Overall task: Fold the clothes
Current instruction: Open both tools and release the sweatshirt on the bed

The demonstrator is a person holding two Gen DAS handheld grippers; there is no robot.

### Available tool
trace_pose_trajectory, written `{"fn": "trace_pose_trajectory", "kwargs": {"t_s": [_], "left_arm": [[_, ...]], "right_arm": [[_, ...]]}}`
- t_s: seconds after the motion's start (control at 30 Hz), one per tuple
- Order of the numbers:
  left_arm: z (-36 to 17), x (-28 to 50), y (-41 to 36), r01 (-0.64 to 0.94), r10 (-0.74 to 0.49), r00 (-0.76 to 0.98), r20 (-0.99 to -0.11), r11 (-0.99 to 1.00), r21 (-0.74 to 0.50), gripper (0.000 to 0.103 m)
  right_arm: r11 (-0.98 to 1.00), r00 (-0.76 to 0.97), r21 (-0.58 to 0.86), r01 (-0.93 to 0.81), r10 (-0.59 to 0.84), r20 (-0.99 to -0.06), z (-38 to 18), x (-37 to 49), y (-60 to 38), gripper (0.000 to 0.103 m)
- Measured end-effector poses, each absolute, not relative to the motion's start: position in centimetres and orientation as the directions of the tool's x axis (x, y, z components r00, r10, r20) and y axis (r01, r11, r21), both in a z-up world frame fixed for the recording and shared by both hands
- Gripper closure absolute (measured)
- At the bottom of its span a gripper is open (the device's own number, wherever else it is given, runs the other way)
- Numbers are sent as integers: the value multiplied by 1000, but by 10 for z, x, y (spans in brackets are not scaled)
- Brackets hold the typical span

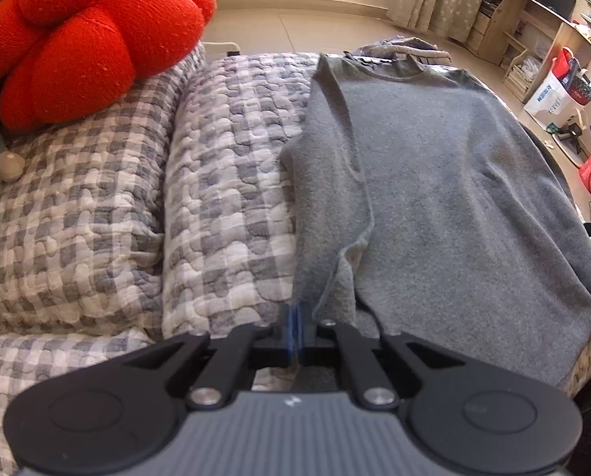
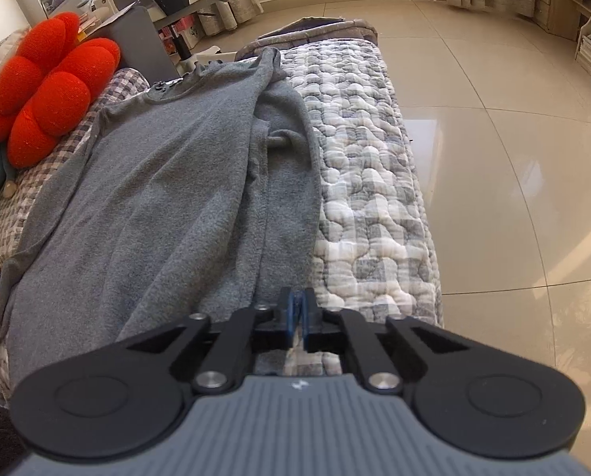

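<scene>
bright daylight, glare on the far right floor (image 2: 494,127); fisheye bends the edges, slight blur throughout.

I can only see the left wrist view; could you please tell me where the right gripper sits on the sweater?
Observer: The right gripper is shut at the sweater's near hem, by its right edge; whether it pinches cloth I cannot tell.
Operator: How does that side lie?
Observer: It lies doubled along that edge, bunched up near the shoulder.
Operator: What is beyond it?
Observer: A strip of bare quilt, then tiled floor.
</scene>
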State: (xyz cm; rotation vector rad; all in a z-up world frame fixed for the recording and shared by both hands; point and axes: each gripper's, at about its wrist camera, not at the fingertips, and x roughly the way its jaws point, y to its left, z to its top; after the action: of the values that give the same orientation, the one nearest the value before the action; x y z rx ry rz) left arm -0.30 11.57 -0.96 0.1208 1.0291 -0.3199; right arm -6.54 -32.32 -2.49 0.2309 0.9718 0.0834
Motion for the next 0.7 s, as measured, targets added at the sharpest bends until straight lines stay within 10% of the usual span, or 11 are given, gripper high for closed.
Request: {"fn": "trace_pose_trajectory", "kwargs": {"t_s": [0.4, 0.7], "left_arm": [[20, 86, 167, 110, 211, 642, -737, 926, 361, 101], [18, 162, 163, 19, 347, 663, -663, 878, 478, 101]], "right_arm": [[994, 636, 56, 89, -13, -771, 3, -50, -349, 101], [976, 607, 192, 107, 89, -789, -10, -37, -351, 64]]}}
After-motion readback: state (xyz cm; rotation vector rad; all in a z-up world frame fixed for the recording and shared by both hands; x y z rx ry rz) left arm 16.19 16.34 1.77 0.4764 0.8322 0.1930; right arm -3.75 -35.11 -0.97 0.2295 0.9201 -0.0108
